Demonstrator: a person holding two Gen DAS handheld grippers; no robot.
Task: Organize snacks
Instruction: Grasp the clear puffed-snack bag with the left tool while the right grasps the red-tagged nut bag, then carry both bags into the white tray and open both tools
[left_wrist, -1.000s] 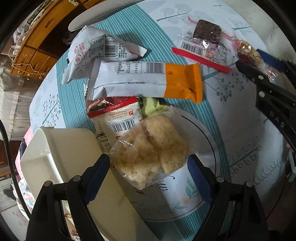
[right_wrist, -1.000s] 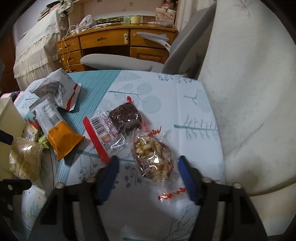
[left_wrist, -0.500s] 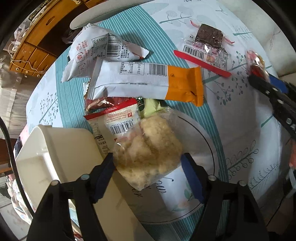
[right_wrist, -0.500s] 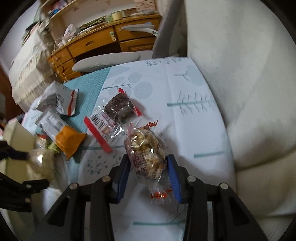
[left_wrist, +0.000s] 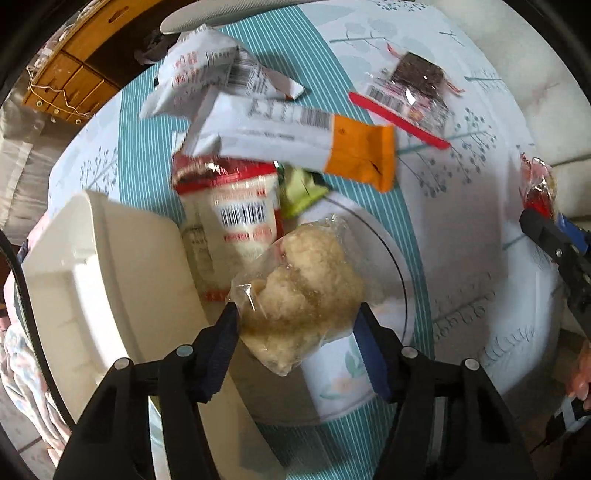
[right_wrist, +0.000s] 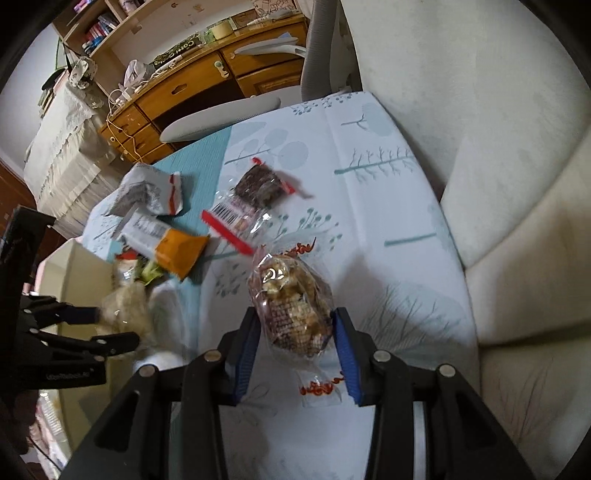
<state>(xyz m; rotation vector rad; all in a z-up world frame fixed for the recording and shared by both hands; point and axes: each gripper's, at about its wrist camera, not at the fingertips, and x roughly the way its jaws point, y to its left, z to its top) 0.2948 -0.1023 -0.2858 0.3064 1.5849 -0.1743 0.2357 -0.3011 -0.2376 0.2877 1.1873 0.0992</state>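
My left gripper (left_wrist: 295, 314) is shut on a clear bag of pale rice cake (left_wrist: 301, 291) and holds it above the table beside a cream bin (left_wrist: 110, 280). My right gripper (right_wrist: 297, 321) is shut on a clear bag of nut brittle (right_wrist: 291, 306), lifted off the cloth. On the table lie a white and orange packet (left_wrist: 295, 136), a white packet (left_wrist: 210, 74), a red-topped packet (left_wrist: 236, 210), a green wrapper (left_wrist: 301, 190) and a dark brownie packet (left_wrist: 410, 88).
The table carries a teal and white leaf-print cloth (right_wrist: 369, 192). A white sofa (right_wrist: 498, 147) lies to the right. A grey chair (right_wrist: 221, 118) and a wooden desk (right_wrist: 192, 85) stand beyond the far edge.
Both grippers closed on their bags and lifted them. The left one moved toward the bin; the right one rose and drew back with the brittle bag.
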